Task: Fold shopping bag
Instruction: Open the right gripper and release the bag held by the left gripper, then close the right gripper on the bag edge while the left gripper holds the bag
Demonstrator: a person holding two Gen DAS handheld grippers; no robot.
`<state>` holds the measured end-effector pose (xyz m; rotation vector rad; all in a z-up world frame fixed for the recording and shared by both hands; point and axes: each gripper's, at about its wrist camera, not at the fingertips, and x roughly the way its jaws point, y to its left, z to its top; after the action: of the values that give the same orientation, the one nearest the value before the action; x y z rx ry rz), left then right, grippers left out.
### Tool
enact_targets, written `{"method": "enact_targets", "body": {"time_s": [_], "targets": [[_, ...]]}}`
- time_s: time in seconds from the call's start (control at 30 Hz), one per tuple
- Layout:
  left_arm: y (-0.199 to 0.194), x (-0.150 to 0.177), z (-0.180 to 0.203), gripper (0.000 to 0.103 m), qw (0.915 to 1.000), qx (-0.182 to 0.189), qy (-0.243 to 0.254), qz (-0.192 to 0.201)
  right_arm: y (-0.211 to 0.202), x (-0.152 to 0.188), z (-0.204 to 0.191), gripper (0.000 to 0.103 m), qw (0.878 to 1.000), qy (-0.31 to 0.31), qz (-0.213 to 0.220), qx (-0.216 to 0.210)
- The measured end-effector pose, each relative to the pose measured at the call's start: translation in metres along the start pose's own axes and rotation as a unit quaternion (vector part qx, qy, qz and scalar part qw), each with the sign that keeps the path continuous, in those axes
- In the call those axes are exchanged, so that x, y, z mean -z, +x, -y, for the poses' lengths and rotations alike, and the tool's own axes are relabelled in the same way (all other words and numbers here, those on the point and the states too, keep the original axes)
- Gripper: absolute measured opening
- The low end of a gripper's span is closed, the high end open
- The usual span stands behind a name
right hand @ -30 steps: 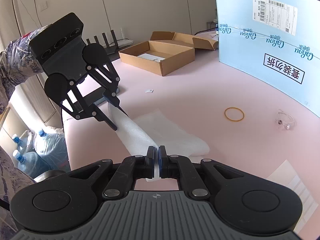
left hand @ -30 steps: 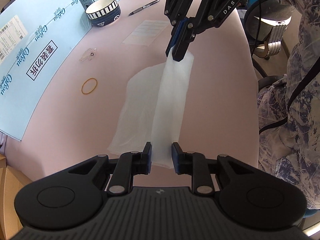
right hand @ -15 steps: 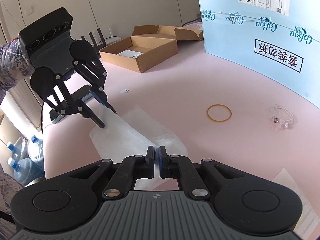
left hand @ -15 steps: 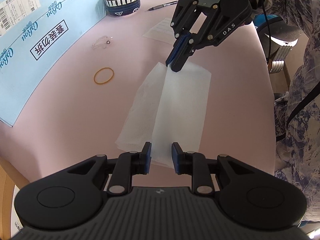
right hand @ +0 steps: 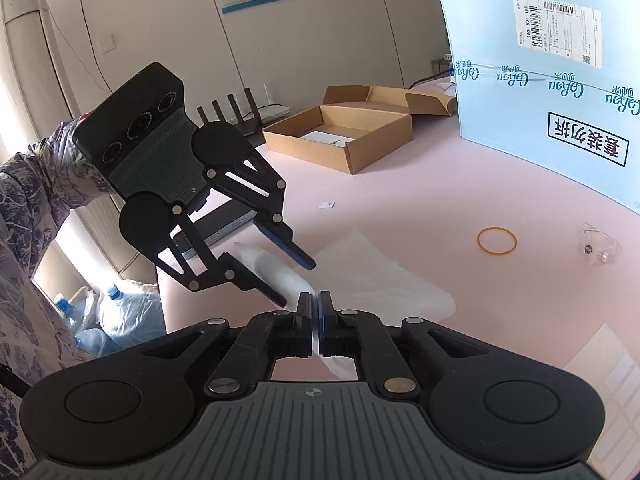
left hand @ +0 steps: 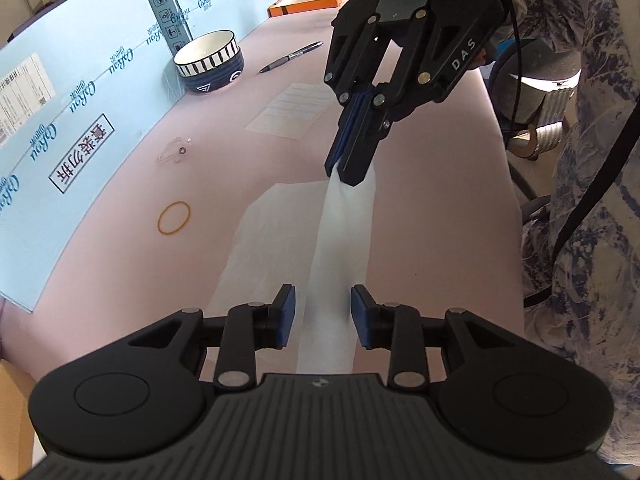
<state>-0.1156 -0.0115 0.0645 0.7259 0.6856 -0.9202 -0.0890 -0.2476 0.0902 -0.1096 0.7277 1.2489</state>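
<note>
A thin white shopping bag (left hand: 344, 240) lies partly on the pink table, its right part lifted into a taut strip. My right gripper (left hand: 348, 172) is shut on the bag's far end; in the right wrist view its fingers (right hand: 315, 316) pinch the white film (right hand: 384, 280). My left gripper (left hand: 323, 314) is open, its blue pads on either side of the strip's near end and apart from it. In the right wrist view the left gripper (right hand: 294, 280) straddles the bag's lifted fold.
A yellow rubber band (left hand: 174, 218), a clear hook (left hand: 176, 152), a paper sheet (left hand: 296, 110), a pen (left hand: 292, 57) and a striped bowl (left hand: 210, 62) lie left and beyond. A blue carton wall (left hand: 60, 120) runs along the left. Open cardboard boxes (right hand: 340, 136) stand farther off.
My left gripper's jaws have spread wider around the strip. Both grippers rose, lifting the bag's right part from lying flat into a taut strip.
</note>
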Motion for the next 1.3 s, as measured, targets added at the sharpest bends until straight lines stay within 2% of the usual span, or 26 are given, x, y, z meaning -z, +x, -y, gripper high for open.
{"method": "enact_targets", "body": {"time_s": [0.13,0.2,0.23,0.27,0.3,0.37,0.47,0.53,0.57,0.63,0.8,0.97,1.17,1.3], "targets": [[-0.003,0.001,0.016,0.028,0.9971,-0.046,-0.060,-0.008,-0.003,0.010,-0.010,0.003,1.000,0.004,0.003,-0.002],[0.005,-0.001,0.029,0.017,0.9904,-0.084,-0.099,-0.050,-0.002,0.016,-0.014,0.003,1.000,0.007,-0.001,-0.003],[0.008,-0.001,0.036,0.016,0.9888,-0.090,-0.102,-0.061,-0.002,0.019,-0.016,0.003,1.000,0.007,-0.001,-0.002],[0.010,-0.001,0.044,0.013,0.9896,-0.087,-0.096,-0.063,-0.003,0.021,-0.017,0.008,1.000,0.006,-0.002,0.001],[0.011,-0.001,0.052,0.007,0.9902,-0.085,-0.089,-0.065,-0.003,0.024,-0.018,0.019,1.000,0.007,-0.003,0.004],[0.013,-0.001,0.061,0.004,0.9903,-0.084,-0.087,-0.068,-0.009,0.027,-0.018,0.024,1.000,0.018,0.005,0.008],[0.009,0.002,0.066,0.002,0.9898,-0.088,-0.088,-0.069,-0.026,0.029,-0.013,0.024,0.998,0.045,0.035,0.005],[0.009,0.003,0.067,0.002,0.9892,-0.091,-0.088,-0.074,-0.037,0.026,-0.005,0.017,0.996,0.073,0.060,-0.004],[0.009,0.003,0.068,0.002,0.9889,-0.093,-0.087,-0.076,-0.038,0.024,0.002,0.008,0.993,0.093,0.068,-0.011],[0.009,0.003,0.069,0.002,0.9892,-0.092,-0.083,-0.077,-0.032,0.020,0.015,0.006,0.989,0.125,0.070,-0.028],[0.005,-0.002,0.073,0.002,0.9907,-0.091,-0.076,-0.068,0.009,0.019,0.041,0.006,0.982,0.174,0.038,-0.054],[0.003,-0.003,0.075,0.003,0.9902,-0.092,-0.079,-0.068,0.046,0.026,0.066,0.007,0.966,0.235,0.003,-0.108],[-0.001,-0.007,0.078,0.005,0.9904,-0.083,-0.088,-0.067,0.055,0.044,0.079,0.008,0.955,0.276,-0.026,-0.102],[-0.003,-0.012,0.077,0.005,0.9893,-0.073,-0.109,-0.064,0.054,0.050,0.081,0.007,0.950,0.291,-0.023,-0.109]]}}
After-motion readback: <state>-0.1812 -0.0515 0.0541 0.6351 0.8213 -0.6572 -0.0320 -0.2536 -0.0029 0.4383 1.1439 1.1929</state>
